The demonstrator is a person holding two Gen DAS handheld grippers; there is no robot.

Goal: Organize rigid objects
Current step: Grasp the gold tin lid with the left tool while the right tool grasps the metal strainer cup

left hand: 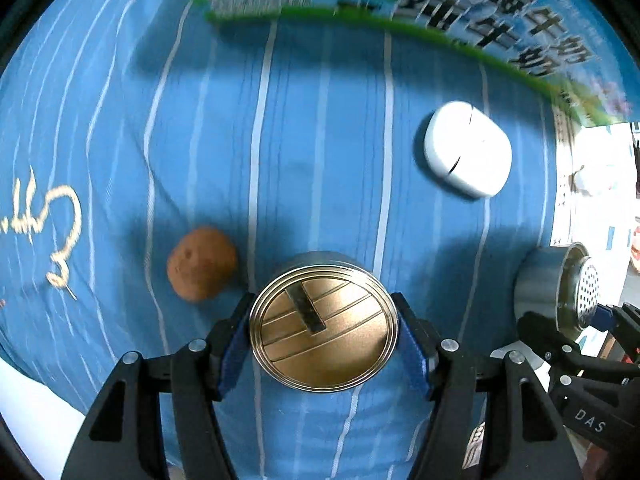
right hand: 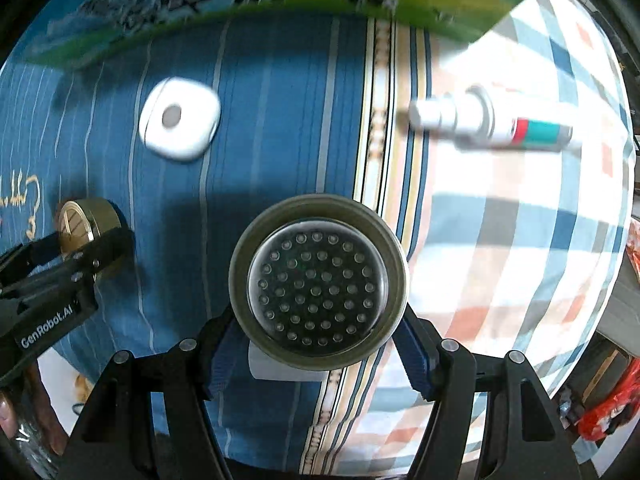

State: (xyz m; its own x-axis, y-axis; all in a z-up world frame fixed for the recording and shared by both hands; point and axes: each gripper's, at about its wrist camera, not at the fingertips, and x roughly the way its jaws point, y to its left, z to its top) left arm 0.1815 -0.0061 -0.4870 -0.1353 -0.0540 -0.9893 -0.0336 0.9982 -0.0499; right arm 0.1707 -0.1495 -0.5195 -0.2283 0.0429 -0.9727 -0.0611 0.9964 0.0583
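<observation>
Left claw (left hand: 324, 320) clenched on gold tin (left hand: 323, 326), held between its pads above the blue striped cloth (left hand: 320, 160). Right claw (right hand: 318, 332) grasping steel strainer cup (right hand: 318, 282) likewise. White case (left hand: 468, 148) lies ahead-right of the left claw. Recommend keeping both grips firm and level, and lowering each item clear of the other

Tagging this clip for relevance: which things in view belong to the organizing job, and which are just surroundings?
Job items: gold tin in left gripper; perforated metal can in right gripper; white case; brown lump; white tube.

Surroundings: blue striped cloth; milk carton box; checked cloth.
</observation>
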